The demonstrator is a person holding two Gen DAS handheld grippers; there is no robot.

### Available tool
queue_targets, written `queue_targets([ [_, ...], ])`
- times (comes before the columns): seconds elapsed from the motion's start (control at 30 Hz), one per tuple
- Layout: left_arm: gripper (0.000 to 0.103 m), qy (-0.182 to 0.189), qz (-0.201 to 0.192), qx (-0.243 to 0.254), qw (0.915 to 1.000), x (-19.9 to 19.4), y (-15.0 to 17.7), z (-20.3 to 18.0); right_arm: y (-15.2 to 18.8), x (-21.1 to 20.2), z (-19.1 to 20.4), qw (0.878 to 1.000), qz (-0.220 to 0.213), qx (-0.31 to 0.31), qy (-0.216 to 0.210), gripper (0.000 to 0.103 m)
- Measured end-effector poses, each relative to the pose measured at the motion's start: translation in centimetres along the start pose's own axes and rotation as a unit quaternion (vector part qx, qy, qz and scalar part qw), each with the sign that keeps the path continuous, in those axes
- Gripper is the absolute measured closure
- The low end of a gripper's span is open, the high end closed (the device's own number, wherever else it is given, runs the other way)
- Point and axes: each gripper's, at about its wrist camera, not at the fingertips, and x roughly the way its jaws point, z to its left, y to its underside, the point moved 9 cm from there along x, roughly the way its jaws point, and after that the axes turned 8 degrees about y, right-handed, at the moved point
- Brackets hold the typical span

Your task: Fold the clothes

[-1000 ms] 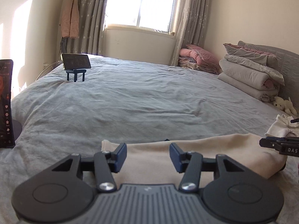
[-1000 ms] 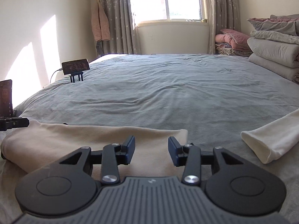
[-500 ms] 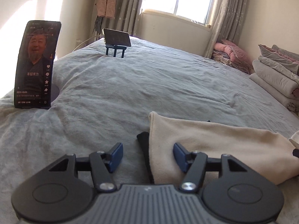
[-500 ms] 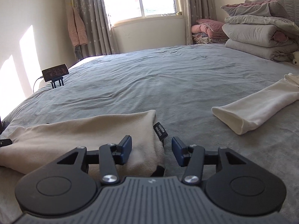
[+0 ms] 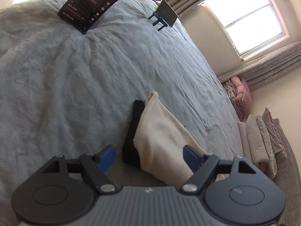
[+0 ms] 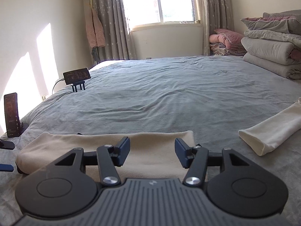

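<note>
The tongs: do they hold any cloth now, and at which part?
Nothing is held. Both tongs, left and right, are opening above the beige garment.

White garment (image 6: 270,130) cut off, right edge

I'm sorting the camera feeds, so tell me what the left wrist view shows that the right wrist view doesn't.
Only the left wrist view shows the dark garment lying under the end of the beige garment, which sits between the left gripper's opening jaws, untouched.

Only the right wrist view shows the cream sleeve lying apart on the right and the pink garment hanging by the curtain.

Both show the grey bedspread, the upright phone, the phone on the blue stand, the window and the stacked quilts.
</note>
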Motion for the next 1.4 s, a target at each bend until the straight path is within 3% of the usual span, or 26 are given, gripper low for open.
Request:
queue_targets([
  [0.07,0.023,0.03,0.018,-0.033,0.9988,1.1,1.4,-0.5,0.1,0.0,0.6,1.0,-0.004,0.003,-0.005,0.046],
  [0.2,0.023,0.063,0.016,-0.086,0.9941,3.8,3.6,-0.6,0.8,0.2,1.7,1.0,-0.007,0.011,-0.015,0.046],
  [0.37,0.023,0.057,-0.063,-0.088,0.9925,4.6,4.1,-0.8,1.7,0.7,2.7,1.0,-0.006,0.012,-0.024,0.047],
  [0.47,0.023,0.048,-0.121,-0.103,0.9861,4.7,4.1,-0.8,1.9,1.1,3.8,0.999,-0.002,0.008,-0.033,0.05],
  [0.6,0.025,0.028,-0.19,-0.103,0.9761,4.8,4.3,-1.1,2.0,1.3,5.9,0.999,-0.003,-0.007,-0.051,0.061],
  [0.7,0.049,0.004,-0.225,-0.096,0.9697,5.0,4.5,-1.1,2.7,1.6,7.3,0.997,0.004,-0.014,-0.07,0.071],
  [0.73,0.065,-0.002,-0.229,-0.096,0.9687,5.0,4.5,-0.7,3.2,1.7,7.8,0.997,0.008,-0.02,-0.075,0.075],
  [0.83,0.071,0.015,-0.231,-0.09,0.9685,4.7,4.2,0.0,5.0,2.3,8.9,0.995,0.03,-0.049,-0.083,0.081],
  [0.93,0.075,0.032,-0.237,-0.059,0.9691,4.1,3.9,-1.2,6.0,2.7,9.2,0.994,0.05,-0.061,-0.081,0.081],
  [1.1,0.076,0.068,-0.249,0.048,0.9649,3.1,3.5,-6.2,6.3,2.5,9.2,0.993,0.057,-0.056,-0.084,0.08],
  [1.23,0.076,0.11,-0.239,0.161,0.9512,3.0,4.8,-11.9,5.6,2.5,7.9,0.991,0.069,0.008,-0.118,0.081],
  [1.4,0.076,0.155,-0.199,0.268,0.9299,3.7,7.8,-17.3,3.6,2.2,3.3,0.97,0.103,0.152,-0.159,0.079],
])
